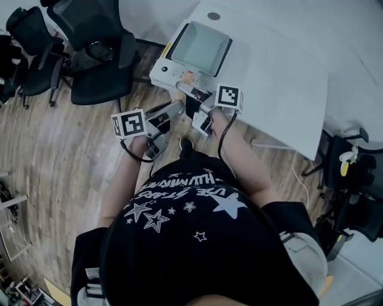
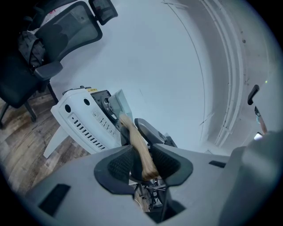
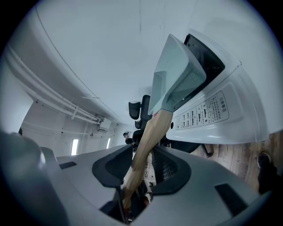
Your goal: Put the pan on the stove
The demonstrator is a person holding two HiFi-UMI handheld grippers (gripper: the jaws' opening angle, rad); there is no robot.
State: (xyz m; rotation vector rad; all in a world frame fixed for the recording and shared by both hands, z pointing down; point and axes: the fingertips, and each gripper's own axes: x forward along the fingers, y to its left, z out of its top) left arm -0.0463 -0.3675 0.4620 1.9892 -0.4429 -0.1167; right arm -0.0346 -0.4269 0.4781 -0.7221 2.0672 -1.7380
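Observation:
A square pale-green pan [image 1: 200,46] lies over the black top of a white stove [image 1: 167,70] at the corner of a white table [image 1: 287,83]; whether it rests on the top I cannot tell. Its wooden handle [image 2: 137,143] points back toward the person. My left gripper [image 1: 177,109] and right gripper [image 1: 201,113] meet at that handle from either side. In the left gripper view the left gripper [image 2: 142,161] is shut on the handle's end. In the right gripper view the handle [image 3: 148,132] runs between the pads of the right gripper [image 3: 140,161] up to the pan [image 3: 174,75].
Black office chairs [image 1: 96,54] stand on the wooden floor [image 1: 54,155] to the left of the table. Another chair [image 1: 353,179] is at the right. The stove's control panel [image 3: 208,112] faces the person. A round grommet [image 1: 213,16] sits in the table behind the stove.

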